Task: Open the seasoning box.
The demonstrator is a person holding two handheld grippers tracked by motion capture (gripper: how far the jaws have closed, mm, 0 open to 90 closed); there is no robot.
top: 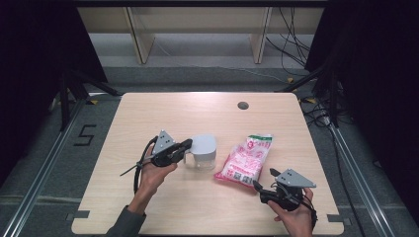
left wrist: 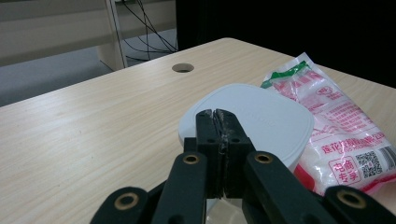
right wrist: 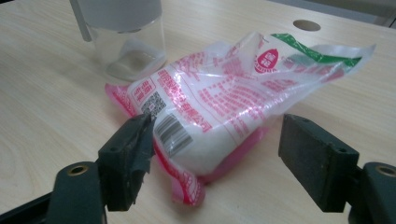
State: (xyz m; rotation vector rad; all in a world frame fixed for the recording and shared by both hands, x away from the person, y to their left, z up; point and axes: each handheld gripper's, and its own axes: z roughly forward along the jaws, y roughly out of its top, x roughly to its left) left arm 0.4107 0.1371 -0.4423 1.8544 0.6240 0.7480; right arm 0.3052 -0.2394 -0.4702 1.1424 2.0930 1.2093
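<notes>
A clear container with a white lid stands at the table's middle. My left gripper reaches it from the left. Its jaws are shut tight, tips over the lid's near edge, and nothing shows between the pads. A thin grey handle runs down the container's side. Right of it lies a pink and white printed plastic bag. My right gripper is open at the bag's near end. In the right gripper view the bag's corner lies between the jaws, untouched.
A round cable hole sits in the wooden table toward the far edge. Beyond the table are shelf legs and loose cables on the floor. Dark curtains hang on both sides.
</notes>
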